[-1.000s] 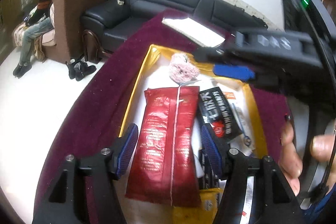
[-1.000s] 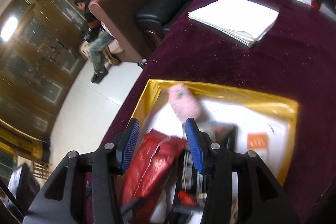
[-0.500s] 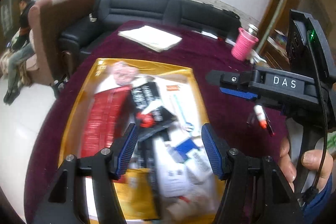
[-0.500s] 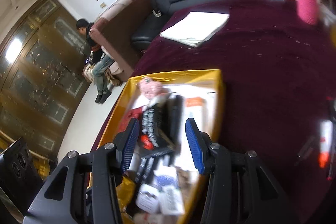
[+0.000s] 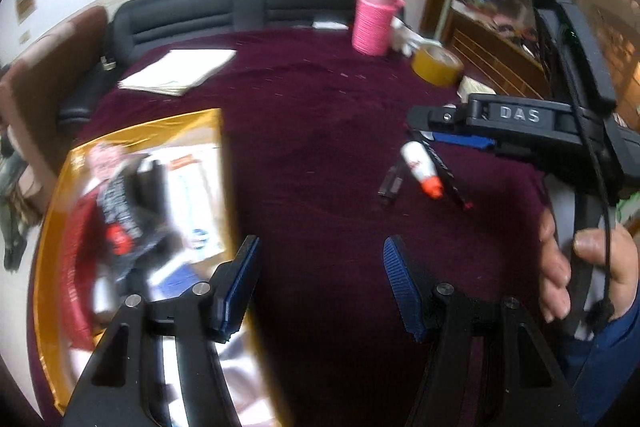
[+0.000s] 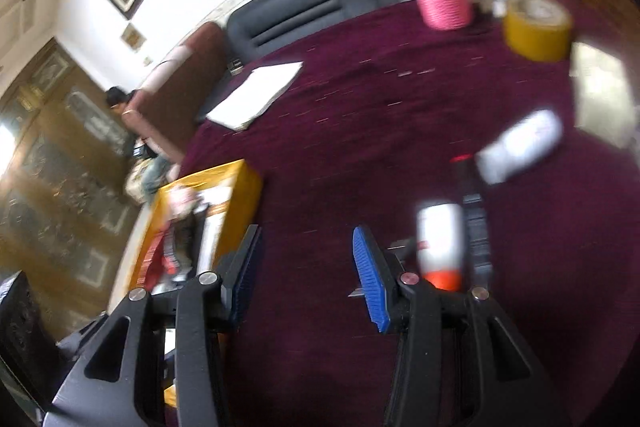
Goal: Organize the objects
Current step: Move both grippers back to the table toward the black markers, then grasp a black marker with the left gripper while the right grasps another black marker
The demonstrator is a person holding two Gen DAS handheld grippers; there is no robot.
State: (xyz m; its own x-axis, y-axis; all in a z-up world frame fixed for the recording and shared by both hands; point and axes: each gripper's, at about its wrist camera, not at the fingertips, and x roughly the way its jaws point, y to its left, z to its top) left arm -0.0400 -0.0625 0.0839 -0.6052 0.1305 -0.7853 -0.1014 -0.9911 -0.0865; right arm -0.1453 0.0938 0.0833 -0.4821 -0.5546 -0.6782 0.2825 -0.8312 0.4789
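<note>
Gold tray (image 5: 132, 125) is sitting mostly filled at left, while a white bottle (image 5: 420, 167) and pens (image 5: 390, 183) are lying loose on the cloth, still needing sorting. Left gripper (image 5: 320, 279) and right gripper (image 6: 306, 263) are both hanging parted, carrying nothing.

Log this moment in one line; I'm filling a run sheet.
left tool: open, empty | right tool: open, empty | white bottle: loose on cloth | gold tray: full

One gold tray (image 5: 218, 131), one pink cup (image 5: 374, 23), one tape roll (image 5: 436, 67), one orange-capped bottle (image 5: 420, 167).
</note>
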